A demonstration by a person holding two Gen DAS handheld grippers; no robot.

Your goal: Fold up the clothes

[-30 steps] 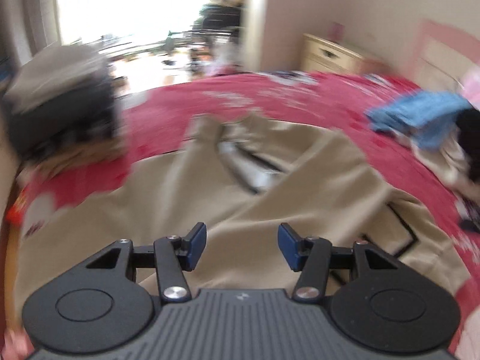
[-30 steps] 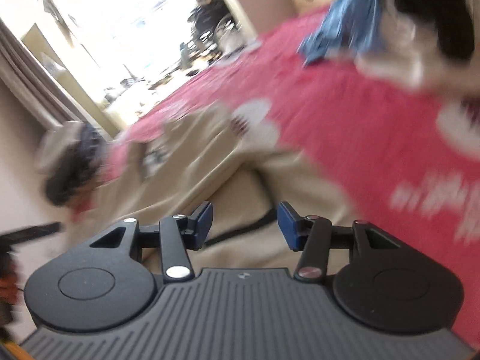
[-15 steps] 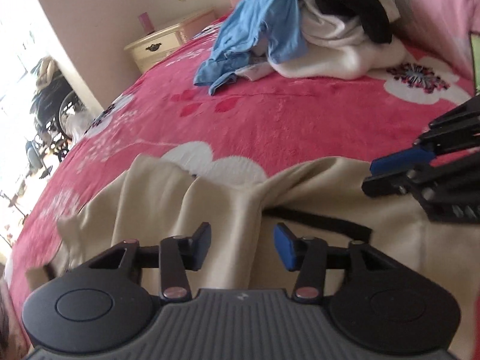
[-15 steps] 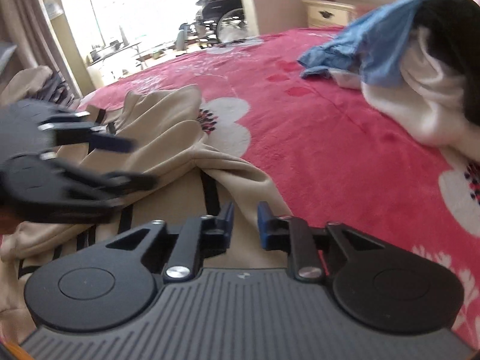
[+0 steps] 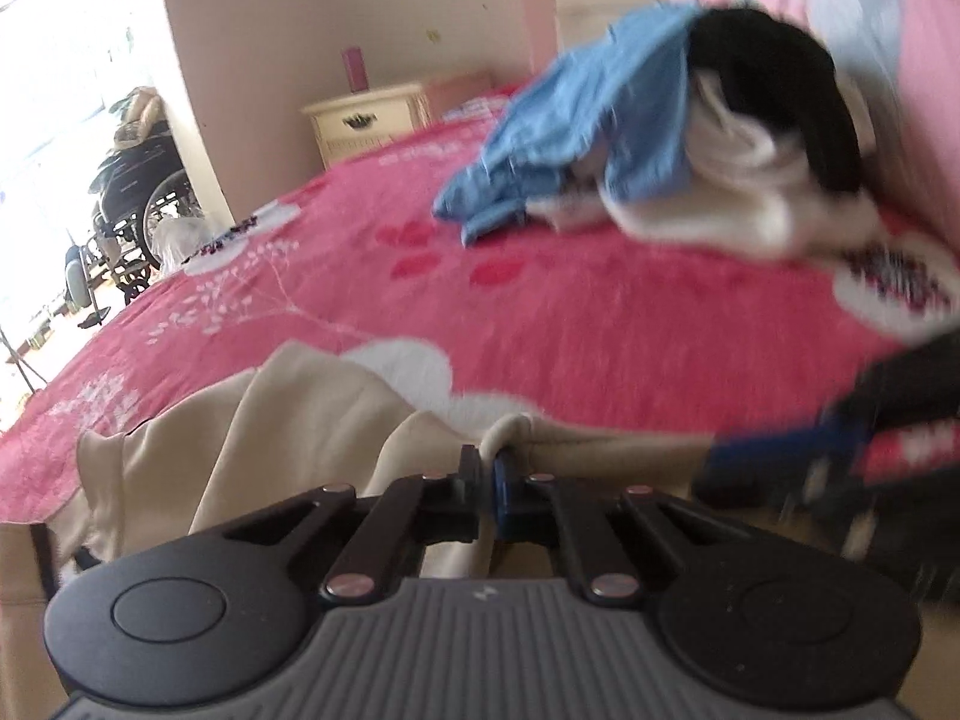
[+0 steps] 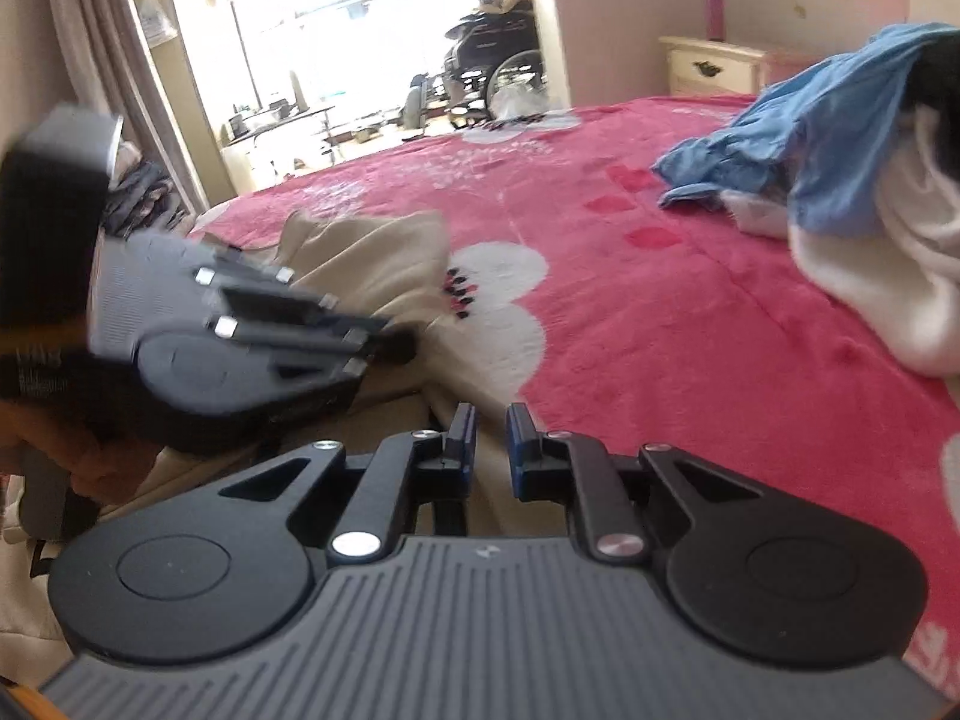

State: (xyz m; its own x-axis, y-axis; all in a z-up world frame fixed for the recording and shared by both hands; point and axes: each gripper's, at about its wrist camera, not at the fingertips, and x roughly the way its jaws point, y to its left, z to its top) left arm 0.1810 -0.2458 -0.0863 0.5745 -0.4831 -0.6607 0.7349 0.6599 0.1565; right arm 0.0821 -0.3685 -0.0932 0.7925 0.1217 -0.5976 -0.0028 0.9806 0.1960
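Observation:
A beige garment (image 5: 288,432) with black trim lies crumpled on the pink-red flowered bedspread (image 5: 570,312). In the left wrist view my left gripper (image 5: 487,468) is shut, pinching a raised fold at the garment's far edge. Blurred at the right of that view, my right gripper (image 5: 774,462) sits on the same edge. In the right wrist view the right gripper (image 6: 487,438) has its jaws closing to a narrow gap with beige cloth (image 6: 372,252) between the pads. Just to its left, my left gripper (image 6: 390,342) appears blurred, its tips on the fabric.
A pile of blue, white and black clothes (image 5: 660,138) lies further back on the bed (image 6: 840,138). A cream nightstand (image 6: 714,69) stands against the wall beyond it. A wheelchair (image 6: 498,54) is parked in the bright doorway.
My left gripper swung across from the garment's middle to its far edge, dropped lower and shut on a fold. The right gripper's jaws narrowed onto the cloth beside it.

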